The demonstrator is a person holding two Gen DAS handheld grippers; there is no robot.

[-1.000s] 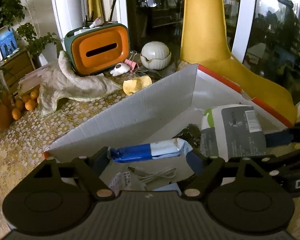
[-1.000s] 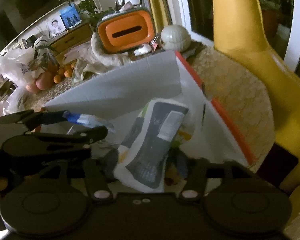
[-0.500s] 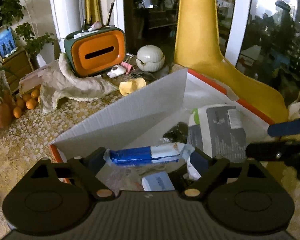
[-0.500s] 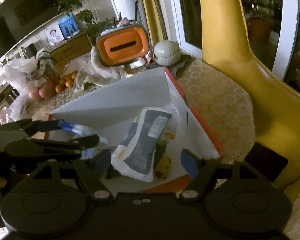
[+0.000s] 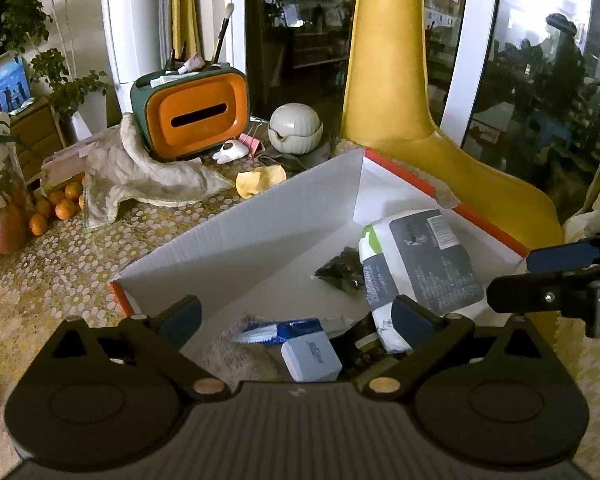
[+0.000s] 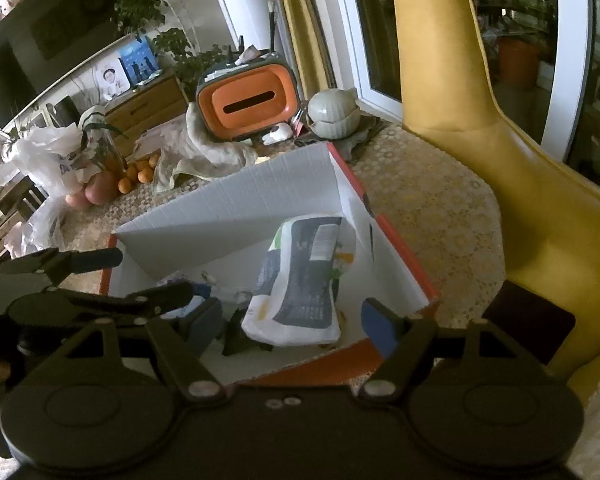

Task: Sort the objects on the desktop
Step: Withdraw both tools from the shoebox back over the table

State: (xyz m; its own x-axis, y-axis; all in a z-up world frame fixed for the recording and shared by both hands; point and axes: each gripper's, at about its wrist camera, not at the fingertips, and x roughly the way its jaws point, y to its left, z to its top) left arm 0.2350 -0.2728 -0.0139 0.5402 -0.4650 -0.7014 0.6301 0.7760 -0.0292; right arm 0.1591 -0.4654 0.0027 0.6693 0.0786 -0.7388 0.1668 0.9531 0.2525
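Note:
A white cardboard box (image 5: 240,252) with orange edges lies open on the table. Inside it are a grey-and-white pouch (image 5: 420,260), a dark small packet (image 5: 340,270), a blue-and-white wrapped bar (image 5: 284,330) and a small pale blue case (image 5: 310,360). My left gripper (image 5: 296,316) hovers above the box's near end, its jaws opening, with nothing pressed between them; the bar lies loose below. My right gripper (image 6: 292,322) stands open above the pouch (image 6: 304,276), touching nothing. Each gripper shows in the other's view: the right gripper (image 5: 540,272), the left gripper (image 6: 140,276).
Behind the box stand an orange tissue holder (image 5: 196,116), a white round pot (image 5: 296,128) and a crumpled cloth (image 5: 148,176). Oranges (image 5: 56,204) lie at the far left. A yellow chair (image 5: 420,128) borders the table on the right.
The left jaws spread and let go of the blue-and-white bar, which now lies in the box. Both grippers have drawn up and back from the box.

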